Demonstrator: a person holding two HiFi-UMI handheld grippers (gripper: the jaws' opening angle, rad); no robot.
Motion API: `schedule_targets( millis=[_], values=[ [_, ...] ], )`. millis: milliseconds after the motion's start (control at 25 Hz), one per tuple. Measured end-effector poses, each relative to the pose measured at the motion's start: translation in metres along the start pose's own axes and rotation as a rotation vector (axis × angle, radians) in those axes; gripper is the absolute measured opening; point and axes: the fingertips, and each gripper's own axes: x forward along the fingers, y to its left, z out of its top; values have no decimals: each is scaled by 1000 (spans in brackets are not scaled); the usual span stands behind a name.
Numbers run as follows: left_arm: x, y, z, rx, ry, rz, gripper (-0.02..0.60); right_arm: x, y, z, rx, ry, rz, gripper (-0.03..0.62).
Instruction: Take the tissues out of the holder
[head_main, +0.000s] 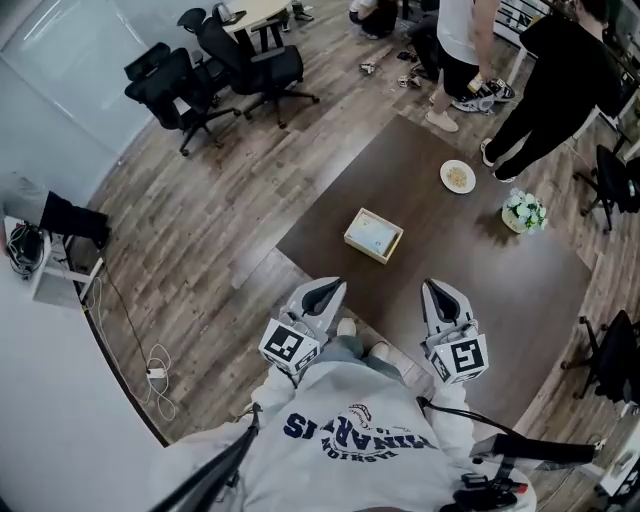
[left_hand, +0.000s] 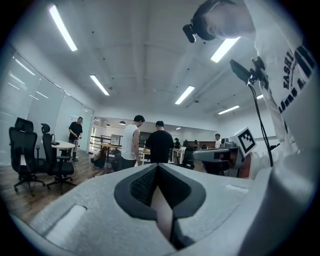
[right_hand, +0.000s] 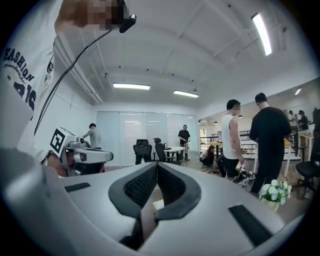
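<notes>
The tissue holder (head_main: 373, 235) is a flat wooden box with a pale top, lying near the left side of the dark brown table (head_main: 500, 290). Both grippers hang close to my chest at the table's near edge, well short of the holder. My left gripper (head_main: 329, 289) has its jaws together with nothing between them, and so does my right gripper (head_main: 437, 291). In the right gripper view the jaws (right_hand: 156, 167) meet at the tips, and a sliver of the holder (right_hand: 158, 204) shows below them. The left gripper view shows its own jaws (left_hand: 157, 167) closed too.
A small white plate (head_main: 458, 176) with food and a pot of white flowers (head_main: 524, 212) stand on the table's far side. Two people (head_main: 540, 90) stand beyond the far end. Black office chairs (head_main: 215, 75) cluster at the upper left on the wood floor.
</notes>
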Motion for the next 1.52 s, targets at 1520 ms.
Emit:
schedule_targets(
  millis=[1520],
  values=[
    [23,101,1,-65,-53,-68,5,108,30,-10,-27,124,19,9]
  ],
)
